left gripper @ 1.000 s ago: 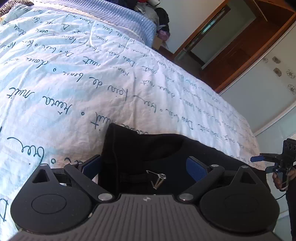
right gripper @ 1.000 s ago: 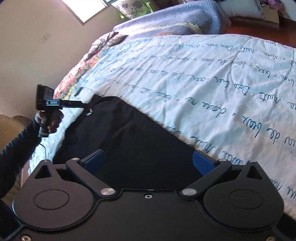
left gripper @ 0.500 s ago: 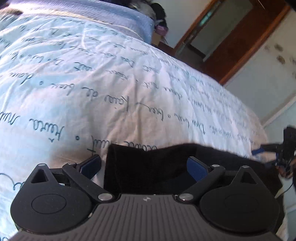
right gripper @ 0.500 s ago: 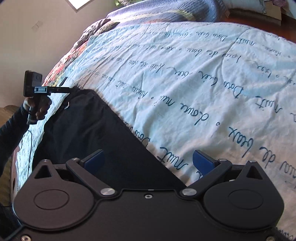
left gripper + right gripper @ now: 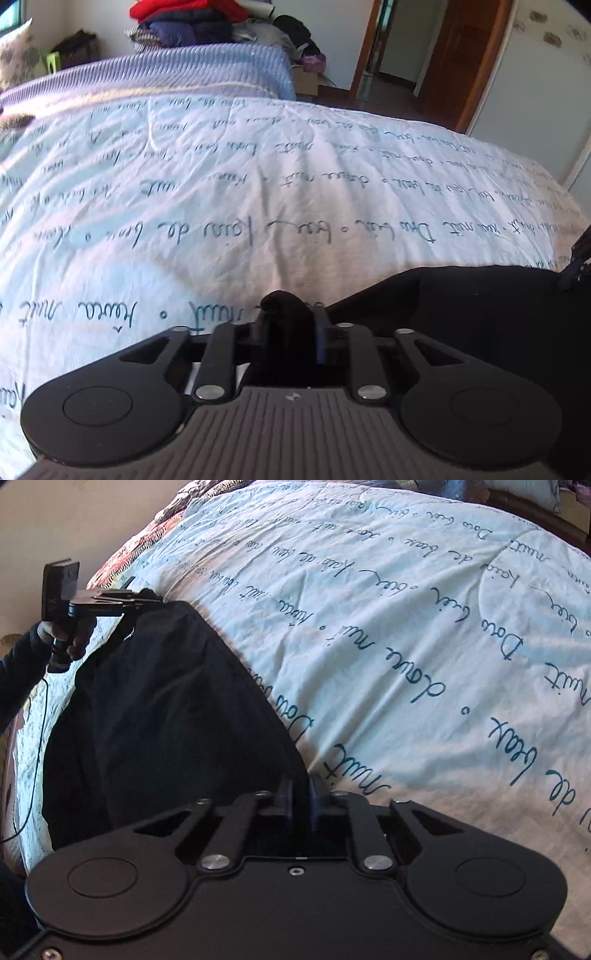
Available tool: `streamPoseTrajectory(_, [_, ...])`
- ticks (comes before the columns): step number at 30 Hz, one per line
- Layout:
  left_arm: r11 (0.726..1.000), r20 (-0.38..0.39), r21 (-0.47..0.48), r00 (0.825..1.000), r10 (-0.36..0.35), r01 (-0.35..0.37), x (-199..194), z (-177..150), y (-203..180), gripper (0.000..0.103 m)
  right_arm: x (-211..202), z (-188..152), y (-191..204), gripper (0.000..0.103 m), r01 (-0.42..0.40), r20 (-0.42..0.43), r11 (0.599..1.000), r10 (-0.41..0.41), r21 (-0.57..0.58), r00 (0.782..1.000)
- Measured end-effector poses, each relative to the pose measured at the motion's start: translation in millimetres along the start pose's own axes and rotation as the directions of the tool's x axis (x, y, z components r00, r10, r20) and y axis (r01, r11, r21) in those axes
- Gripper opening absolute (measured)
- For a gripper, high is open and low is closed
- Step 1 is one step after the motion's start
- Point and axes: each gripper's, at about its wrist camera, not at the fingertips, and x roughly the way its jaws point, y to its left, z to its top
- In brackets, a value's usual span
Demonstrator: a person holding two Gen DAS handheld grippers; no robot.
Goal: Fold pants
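1. White cotton covers one bed, a duvet printed with rows of blue cursive handwriting; most of it is too loose or blurred to read, though "nuit" shows in places.
2. One lilac ribbed blanket lies across the far end of the bed in the left wrist view, with a heap of red and dark clothes behind it.
3. One pair of black pants lies along the near edge of the bed, stretched between the two grippers; no label or brand shows on it.
4. One left gripper has just been closing, and its jaws are now clenched on a bunched corner of the pants that pokes up between them. In the right wrist view it sits at the far end of the pants, with one hand in a dark sleeve on its handle.
5. One right gripper has also just been closing; its jaws are pinched tight on the near corner of the pants, at the edge where black cloth meets the duvet.
6. One thin black cable hangs from the left gripper's handle.
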Motion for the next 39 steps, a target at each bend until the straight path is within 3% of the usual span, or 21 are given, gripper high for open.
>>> streamPoseTrajectory(4, [0.992, 0.048, 0.096, 0.996, 0.079, -0.083, -16.8, 2.5, -20.8, 0.015, -16.3, 3.8, 20.7, 0.006, 0.077, 0.040, 0.996, -0.075, -0.046, 0.996])
streamPoseTrajectory(10, [0.995, 0.154, 0.072, 0.986, 0.060, -0.072, -60.4, 3.1, -22.2, 0.015, -73.4, -6.1, 65.5, 0.005, 0.107, 0.167, 0.990, -0.091, -0.093, 0.982])
streamPoseTrajectory(12, [0.999, 0.210, 0.037, 0.978, 0.012, -0.020, -83.2, -2.8, -16.9, 0.015, -93.5, -19.4, 91.3, 0.005, 0.099, 0.205, 0.987, -0.072, -0.126, 0.976])
streamPoseTrajectory(15, [0.995, 0.300, -0.006, 0.950, -0.091, 0.097, -123.0, -19.7, -9.1, 0.015, -117.6, -52.1, 134.1, 0.005, 0.089, 0.251, 0.981, -0.044, -0.172, 0.967])
streamPoseTrajectory(19, [0.963, 0.366, -0.051, 0.902, -0.230, 0.266, -167.2, -61.7, -2.5, 0.015, -114.9, -103.5, 174.5, 0.005, 0.057, 0.235, 0.981, -0.012, -0.185, 0.972])
streamPoseTrajectory(21, [0.942, 0.356, -0.076, 0.892, -0.280, 0.326, -175.2, -90.2, 0.3, 0.015, -102.2, -126.5, 183.9, 0.005, 0.027, 0.209, 0.987, 0.007, -0.161, 0.978])
streamPoseTrajectory(22, [0.936, 0.346, -0.084, 0.891, -0.295, 0.343, -176.3, -104.7, 1.5, 0.015, -93.8, -137.2, 187.0, 0.005, 0.018, 0.190, 0.988, 0.012, -0.152, 0.982])
streamPoseTrajectory(28, [0.928, 0.222, -0.143, 0.925, -0.308, 0.343, -165.3, -157.5, 7.2, 0.016, -48.6, -171.0, 198.4, 0.005, 0.023, 0.077, 0.992, -0.013, -0.123, 0.997])
streamPoseTrajectory(32, [0.925, 0.204, -0.125, 0.921, -0.331, 0.360, -175.1, -159.5, 10.6, 0.017, -46.9, -166.0, 208.0, 0.005, 0.044, 0.066, 0.990, -0.036, -0.132, 0.997])
streamPoseTrajectory(36, [0.928, 0.190, -0.112, 0.924, -0.331, 0.355, -192.1, -172.6, 11.9, 0.019, -53.7, -177.2, 217.0, 0.005, 0.007, 0.074, 0.993, 0.002, -0.121, 0.997])
streamPoseTrajectory(39, [0.954, 0.087, -0.075, 0.955, -0.284, 0.290, -189.2, -193.8, 7.8, 0.023, -39.2, -192.8, 212.6, 0.005, 0.023, 0.033, 0.996, -0.020, -0.087, 0.999])
